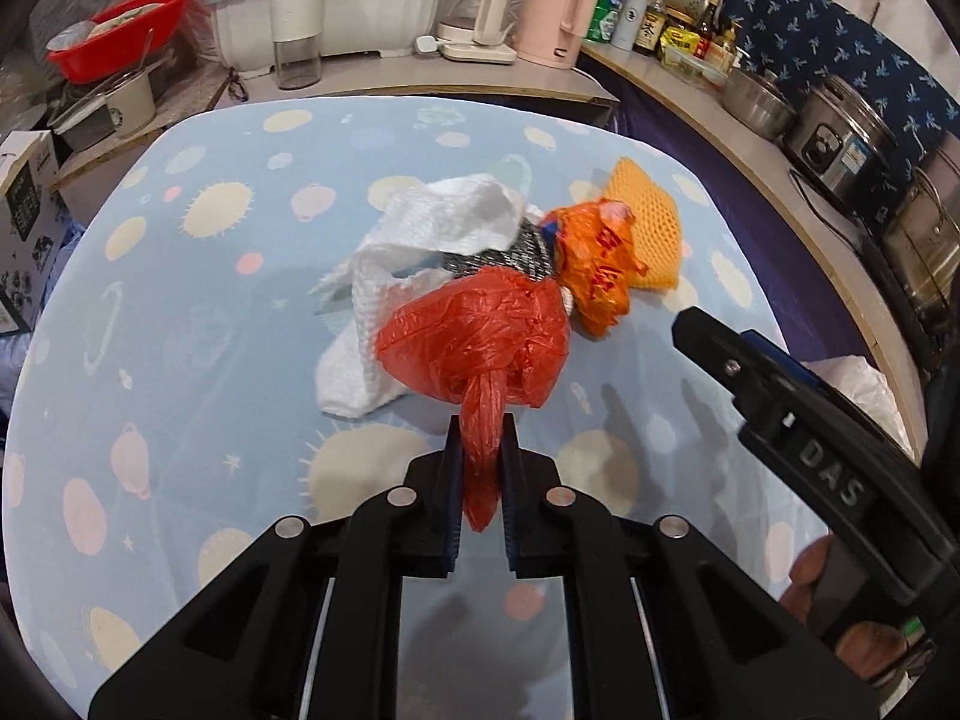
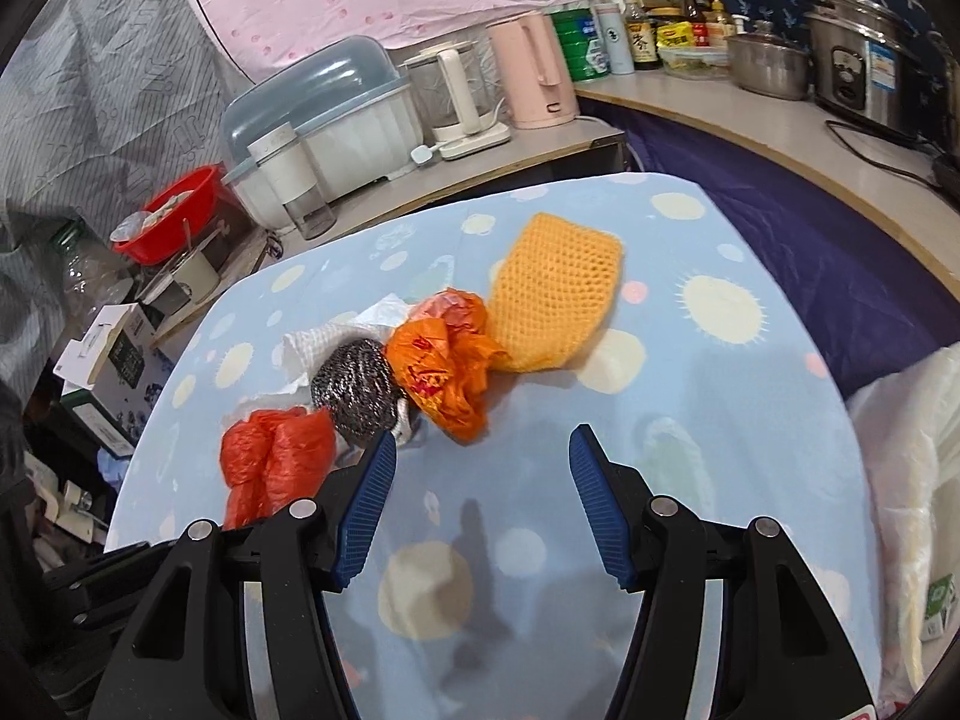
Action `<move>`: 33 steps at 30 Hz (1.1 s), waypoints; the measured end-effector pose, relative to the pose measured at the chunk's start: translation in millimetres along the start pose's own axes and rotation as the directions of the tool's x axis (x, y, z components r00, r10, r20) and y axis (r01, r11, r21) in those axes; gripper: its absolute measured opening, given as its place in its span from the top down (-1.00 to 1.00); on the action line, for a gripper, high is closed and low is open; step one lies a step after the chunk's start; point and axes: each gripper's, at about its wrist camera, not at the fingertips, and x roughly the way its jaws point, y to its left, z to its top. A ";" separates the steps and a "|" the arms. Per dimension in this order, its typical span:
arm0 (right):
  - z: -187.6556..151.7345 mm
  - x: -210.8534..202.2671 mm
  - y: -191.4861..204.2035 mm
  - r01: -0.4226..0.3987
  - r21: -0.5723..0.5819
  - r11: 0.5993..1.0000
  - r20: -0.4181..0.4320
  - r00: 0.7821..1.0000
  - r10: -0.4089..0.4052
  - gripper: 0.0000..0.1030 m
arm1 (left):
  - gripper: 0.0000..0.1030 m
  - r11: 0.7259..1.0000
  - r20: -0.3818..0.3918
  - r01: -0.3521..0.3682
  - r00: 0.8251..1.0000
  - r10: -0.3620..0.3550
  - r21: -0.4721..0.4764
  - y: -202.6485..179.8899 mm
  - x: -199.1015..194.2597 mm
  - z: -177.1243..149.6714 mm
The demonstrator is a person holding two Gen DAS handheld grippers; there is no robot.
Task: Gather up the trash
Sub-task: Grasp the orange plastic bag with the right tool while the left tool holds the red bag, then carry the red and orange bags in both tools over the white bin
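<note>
A pile of trash lies on the blue spotted tablecloth (image 1: 180,312). My left gripper (image 1: 480,438) is shut on the twisted tail of a red plastic bag (image 1: 480,342), whose body bulges just beyond the fingertips. Behind it lie white paper towel (image 1: 432,228), a steel scourer (image 2: 354,387), a crumpled orange bag (image 2: 447,369) and an orange foam net (image 2: 555,294). My right gripper (image 2: 483,447) stands open just above the cloth, nothing between its fingers, short of the orange bag. The same red bag (image 2: 276,462) shows at its left. The right gripper's finger (image 1: 720,354) enters the left wrist view from the right.
A white plastic bag (image 2: 912,480) hangs off the table's right edge. Counters behind hold a pink kettle (image 1: 558,12), a white kettle (image 1: 480,6), a covered dish rack (image 2: 336,114), a red basin (image 1: 120,30), bottles, pots and a rice cooker (image 2: 864,54). Boxes (image 2: 114,372) stand left.
</note>
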 end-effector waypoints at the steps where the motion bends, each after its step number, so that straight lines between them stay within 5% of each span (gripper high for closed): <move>1: 2.8 7.0 1.6 -0.010 0.003 1.000 -0.007 1.000 0.010 -0.12 | 0.80 1.000 0.000 -0.001 1.000 0.001 -0.005 2.7 0.1 0.9; 8: 15.7 46.6 9.3 -0.047 0.018 0.999 -0.050 0.998 0.048 0.01 | 0.80 1.000 0.000 -0.012 1.000 0.012 -0.021 10.2 2.4 5.8; 16: 16.3 64.8 13.2 -0.065 -0.006 0.998 -0.073 0.995 0.064 0.50 | 0.80 1.000 -0.007 -0.020 1.000 0.020 -0.013 7.0 7.5 9.2; 22: 18.7 31.5 7.4 -0.087 0.004 0.996 -0.016 0.996 0.087 0.70 | 0.80 1.000 0.007 -0.012 1.000 0.012 0.001 -2.9 0.0 10.4; 33: 7.7 -68.0 -13.8 -0.074 0.021 0.997 0.124 0.990 0.071 0.73 | 0.81 0.994 0.080 0.045 0.995 -0.053 0.098 -59.1 -42.9 7.9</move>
